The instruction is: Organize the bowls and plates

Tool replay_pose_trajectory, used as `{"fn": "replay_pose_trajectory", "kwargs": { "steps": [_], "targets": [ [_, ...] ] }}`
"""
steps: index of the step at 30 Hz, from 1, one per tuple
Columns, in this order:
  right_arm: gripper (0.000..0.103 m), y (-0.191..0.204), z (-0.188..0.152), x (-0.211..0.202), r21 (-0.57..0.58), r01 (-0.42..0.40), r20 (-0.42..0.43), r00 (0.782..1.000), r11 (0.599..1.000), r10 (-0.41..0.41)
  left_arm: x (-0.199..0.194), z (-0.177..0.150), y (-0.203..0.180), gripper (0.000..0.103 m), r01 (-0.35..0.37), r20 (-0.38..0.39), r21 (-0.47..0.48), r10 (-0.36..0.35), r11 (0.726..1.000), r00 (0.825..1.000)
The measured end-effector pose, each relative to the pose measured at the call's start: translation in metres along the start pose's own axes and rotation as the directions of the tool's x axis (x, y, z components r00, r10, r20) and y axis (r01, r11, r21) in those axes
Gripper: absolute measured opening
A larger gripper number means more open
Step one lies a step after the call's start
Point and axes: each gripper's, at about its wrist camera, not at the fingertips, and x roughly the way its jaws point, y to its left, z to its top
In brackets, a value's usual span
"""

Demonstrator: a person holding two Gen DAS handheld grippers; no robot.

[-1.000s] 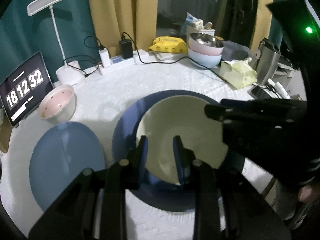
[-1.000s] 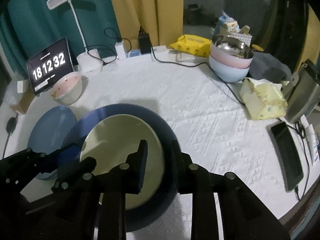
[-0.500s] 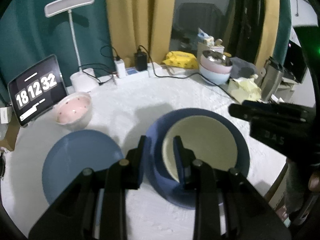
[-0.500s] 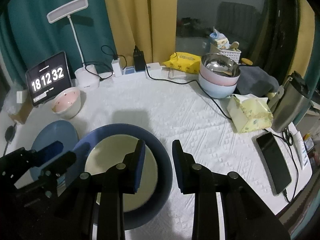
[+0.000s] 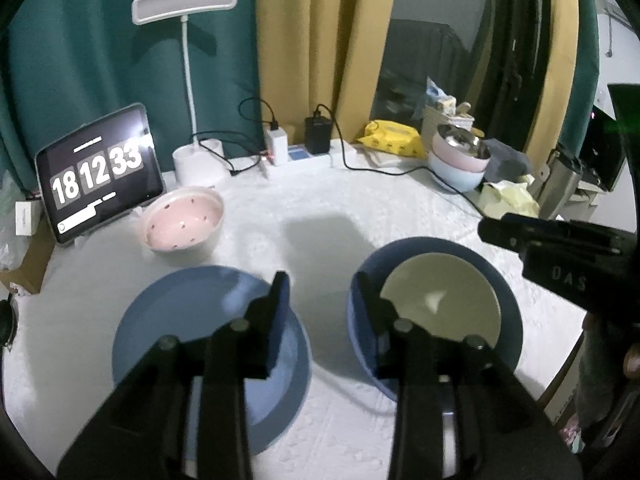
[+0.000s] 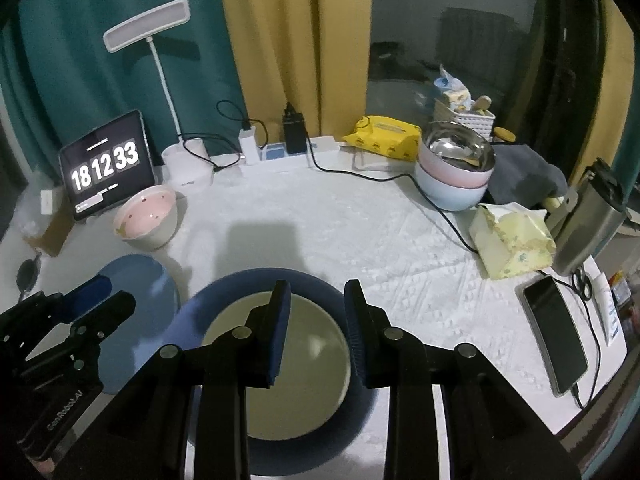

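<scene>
Here, the round table (image 6: pixel 400 240) under a white cloth, seen from both wrists.
Stack: cream plate (image 6: pixel 296 364) lies inside the dark blue plate (image 6: pixel 224 300), near the front edge.
Second plate: light blue plate (image 5: pixel 192 312) lies flat just left of the stack, apart from it.
Pink bowl (image 5: pixel 184 224): upright behind the light blue plate, by the clock tablet (image 5: pixel 98 172).
Far bowls (image 6: pixel 456 172): steel, pink and pale blue nested at the back right.
Left claw (image 5: pixel 322 292): jaws opening, nothing between them, above the gap between the plates.
Right claw (image 6: pixel 316 304): jaws apart and empty, over the cream plate.
</scene>
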Motion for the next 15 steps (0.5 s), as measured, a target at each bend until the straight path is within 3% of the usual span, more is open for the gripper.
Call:
{"fn": "replay_pose_trajectory", "kwargs": {
  "steps": [15],
  "targets": [
    [0.029,0.043,0.016,0.018,-0.053,-0.047,-0.018,0.999,0.997,0.047,0.003,0.008,0.045,0.04,-0.026,0.011,-0.057,0.026,0.998,1.0]
  ]
}}
